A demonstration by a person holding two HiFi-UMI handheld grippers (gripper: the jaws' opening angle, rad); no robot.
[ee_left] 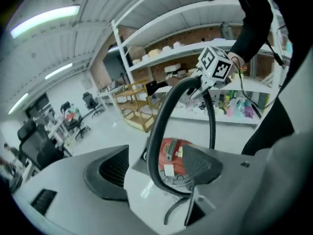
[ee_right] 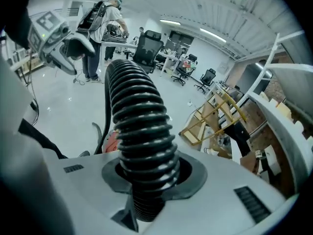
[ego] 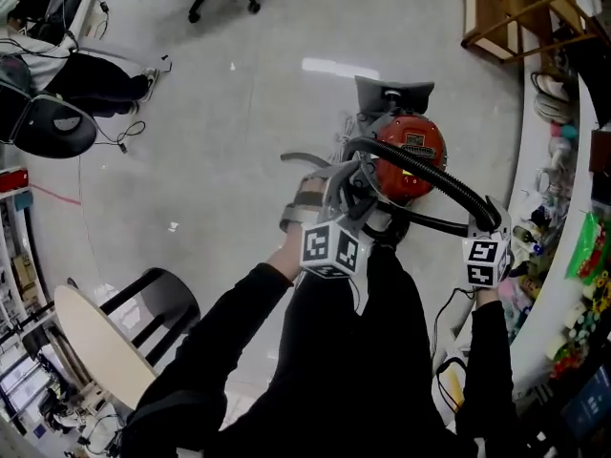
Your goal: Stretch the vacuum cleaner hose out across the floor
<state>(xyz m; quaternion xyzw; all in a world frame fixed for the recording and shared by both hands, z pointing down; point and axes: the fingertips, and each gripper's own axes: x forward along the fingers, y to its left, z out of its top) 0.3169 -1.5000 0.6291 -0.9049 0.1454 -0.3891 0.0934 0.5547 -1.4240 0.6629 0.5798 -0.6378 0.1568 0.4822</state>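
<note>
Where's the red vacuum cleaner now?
Head view: the red vacuum cleaner is on the floor right of centre, beyond the left gripper, its black hose arcing to the right gripper.

Both arms (ego: 243, 308), in black sleeves, reach up from the bottom edge of the head view. The left gripper (ego: 334, 194), at frame centre, tilts downward, its jaws apart and pressing nothing. The right gripper (ego: 493, 221), centre right, is clamped on the hose (ee_right: 139, 131).

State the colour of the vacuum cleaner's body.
The vacuum cleaner body is red; it shows best in the head view.
</note>
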